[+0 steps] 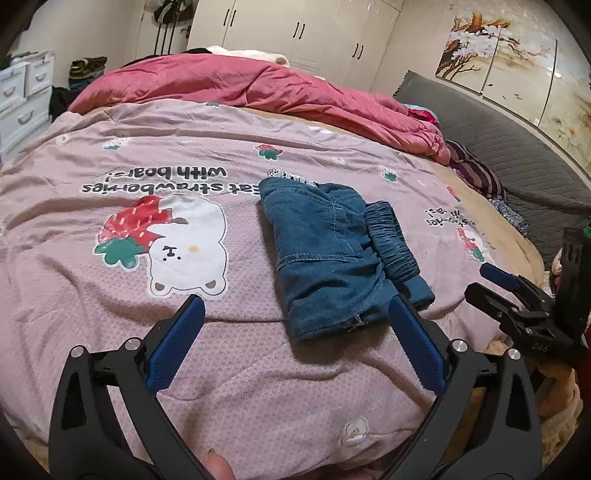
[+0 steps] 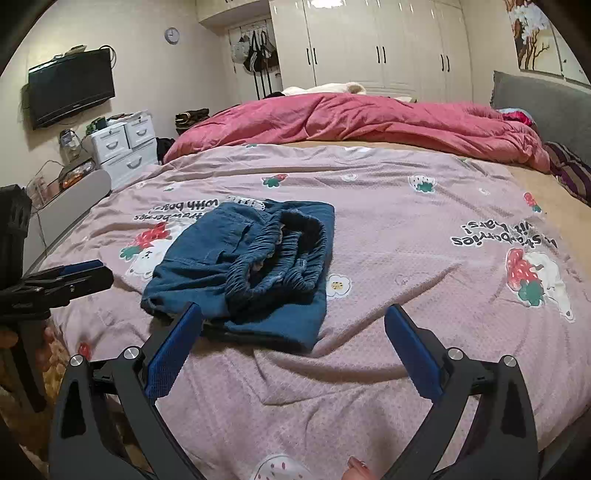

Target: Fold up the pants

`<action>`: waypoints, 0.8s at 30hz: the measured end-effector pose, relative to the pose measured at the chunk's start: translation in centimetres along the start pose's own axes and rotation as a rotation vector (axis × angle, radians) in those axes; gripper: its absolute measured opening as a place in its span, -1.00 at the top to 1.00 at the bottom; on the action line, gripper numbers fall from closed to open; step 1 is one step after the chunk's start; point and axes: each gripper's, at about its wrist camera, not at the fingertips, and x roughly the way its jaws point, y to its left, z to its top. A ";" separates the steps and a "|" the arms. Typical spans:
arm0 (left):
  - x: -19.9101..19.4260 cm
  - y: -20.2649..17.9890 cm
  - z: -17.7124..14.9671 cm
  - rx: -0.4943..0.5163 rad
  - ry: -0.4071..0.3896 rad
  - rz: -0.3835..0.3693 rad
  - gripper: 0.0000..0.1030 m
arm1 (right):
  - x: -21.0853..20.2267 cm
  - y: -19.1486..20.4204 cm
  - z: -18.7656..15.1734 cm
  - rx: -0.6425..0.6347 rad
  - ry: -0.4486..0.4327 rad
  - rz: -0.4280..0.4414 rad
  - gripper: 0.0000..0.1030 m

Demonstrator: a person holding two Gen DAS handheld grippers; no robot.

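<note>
Folded pants (image 1: pixel 332 254) on the bedspread (image 1: pixel 221 369), at twelve o'clock. Left gripper (image 1: pixel 295 314) and right gripper (image 2: pixel 293 325) spread wide, empty; withdraw without snagging the fold.

The folded blue pants (image 1: pixel 325 254) are covering part of the bedspread (image 1: pixel 184 369) lettering, and in the right wrist view they are hiding most of a bear print. The pink quilt (image 2: pixel 369 118) is blocking the far side of the bed. A fingertip (image 1: pixel 218 467) is being cut off by the bottom edge. The wall clock (image 2: pixel 172 35) is showing too small to read.
</note>
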 end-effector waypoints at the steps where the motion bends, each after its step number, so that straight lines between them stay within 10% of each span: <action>1: -0.1 -0.2 -0.2 0.002 -0.001 0.003 -0.81 | -0.2 0.1 -0.1 -0.004 -0.002 -0.005 -0.91; 24: 1.6 0.1 -2.6 -0.053 0.076 0.015 -0.81 | 0.8 0.3 -2.6 0.011 0.062 -0.020 -0.91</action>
